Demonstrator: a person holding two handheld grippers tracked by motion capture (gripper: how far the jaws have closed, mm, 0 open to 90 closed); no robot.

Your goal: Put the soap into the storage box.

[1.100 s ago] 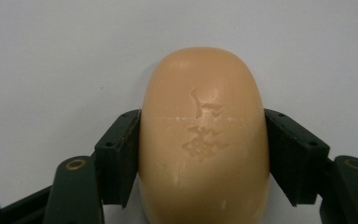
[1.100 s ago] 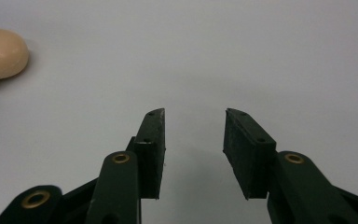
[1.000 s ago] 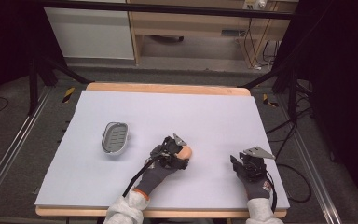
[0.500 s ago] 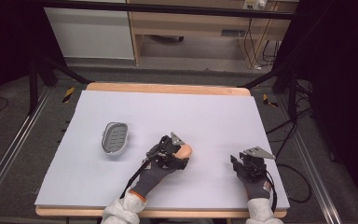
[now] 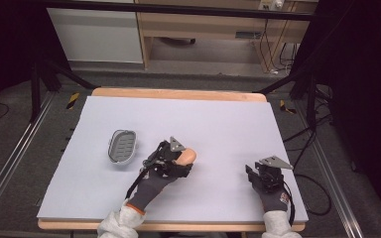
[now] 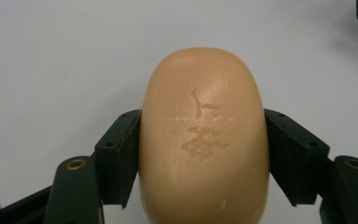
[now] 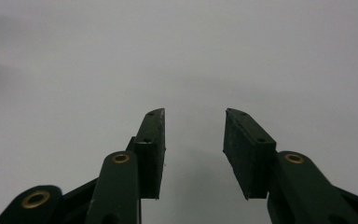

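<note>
Peach-tan soap bar (image 6: 203, 140), near table centre, is clamped across its waist by the left gripper (image 5: 171, 159). Judged hard, waxy, likely slippery; flat flanks suit the pads. Soap dish (image 5: 122, 147) at 9 o'clock. Right gripper (image 7: 193, 149): jaws apart, empty. White tabletop (image 5: 228, 124), dim room.

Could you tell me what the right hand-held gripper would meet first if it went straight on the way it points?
Probably nothing: ahead of the open right hand-held gripper lies bare white table as far as its view shows.
</note>
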